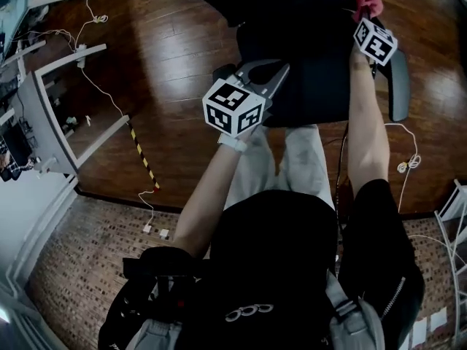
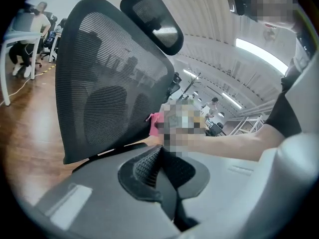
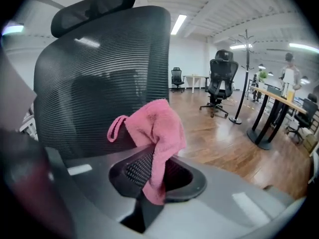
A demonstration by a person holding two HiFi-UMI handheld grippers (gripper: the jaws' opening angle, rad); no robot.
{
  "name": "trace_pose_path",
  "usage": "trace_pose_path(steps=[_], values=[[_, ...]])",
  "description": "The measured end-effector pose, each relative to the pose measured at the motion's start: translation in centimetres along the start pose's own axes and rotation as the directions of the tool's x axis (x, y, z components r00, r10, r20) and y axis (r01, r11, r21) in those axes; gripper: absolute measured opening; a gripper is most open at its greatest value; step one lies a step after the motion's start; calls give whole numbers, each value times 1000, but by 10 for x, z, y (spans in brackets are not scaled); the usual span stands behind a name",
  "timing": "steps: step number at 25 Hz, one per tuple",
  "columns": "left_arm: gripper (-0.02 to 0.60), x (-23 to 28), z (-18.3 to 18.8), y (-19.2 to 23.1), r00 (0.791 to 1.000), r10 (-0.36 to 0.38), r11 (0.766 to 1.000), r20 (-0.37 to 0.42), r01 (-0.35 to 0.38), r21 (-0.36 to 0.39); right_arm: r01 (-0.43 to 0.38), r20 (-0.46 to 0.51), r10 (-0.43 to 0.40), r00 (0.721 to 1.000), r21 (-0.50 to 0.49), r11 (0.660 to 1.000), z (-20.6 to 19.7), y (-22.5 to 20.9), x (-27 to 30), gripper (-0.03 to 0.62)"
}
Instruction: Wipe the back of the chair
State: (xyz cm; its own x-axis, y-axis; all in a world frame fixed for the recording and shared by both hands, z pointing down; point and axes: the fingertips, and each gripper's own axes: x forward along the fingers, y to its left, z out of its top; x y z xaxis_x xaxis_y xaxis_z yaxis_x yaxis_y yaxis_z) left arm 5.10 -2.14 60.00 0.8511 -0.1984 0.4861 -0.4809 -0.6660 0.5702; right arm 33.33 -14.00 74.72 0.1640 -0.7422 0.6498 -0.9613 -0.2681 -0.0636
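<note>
Nearest the lens, lower centre of right gripper view: right claw [image 3: 152, 171], clamped on pink cloth [image 3: 155, 126], loose folds bunched above the jaws. Behind it, filling the frame's left half: chair back [image 3: 99, 68], black mesh; contact with cloth not confirmed. Closed and empty, lower centre of left gripper view: left claw [image 2: 160, 166]. Recommended: press cloth flat to mesh, sweep downward from headrest [image 3: 92, 9] in overlapping strokes, grip firm.

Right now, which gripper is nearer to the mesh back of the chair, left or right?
Right. The right gripper, shut on the pink cloth, is close up to the chair back; the left gripper is farther back, shut and empty.
</note>
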Motion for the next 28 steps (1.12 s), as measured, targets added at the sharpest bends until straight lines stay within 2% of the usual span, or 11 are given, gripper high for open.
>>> trace_pose_path(steps=[5,10,17,24,28], values=[[-9,-16,7,7,1000,5,1000,23,-4,-15,-67,-16,66,998,-110,992,5,49,-1,43],[-9,-35,8,15,999,16,1000,47,-15,-18,-182,-47,176,983,-247,952,-2,124,-4,43],[-10,-60,-2,24,996,40,999,74,-38,-28,-284,-74,275,959,-321,904,-19,206,-17,43],[-10,-97,-5,38,991,75,996,111,-69,-58,-414,-124,401,908,-420,807,-34,302,-37,43],[-9,-119,-7,51,985,103,993,136,-94,-69,-459,-148,443,884,-449,767,-43,345,-44,43]])
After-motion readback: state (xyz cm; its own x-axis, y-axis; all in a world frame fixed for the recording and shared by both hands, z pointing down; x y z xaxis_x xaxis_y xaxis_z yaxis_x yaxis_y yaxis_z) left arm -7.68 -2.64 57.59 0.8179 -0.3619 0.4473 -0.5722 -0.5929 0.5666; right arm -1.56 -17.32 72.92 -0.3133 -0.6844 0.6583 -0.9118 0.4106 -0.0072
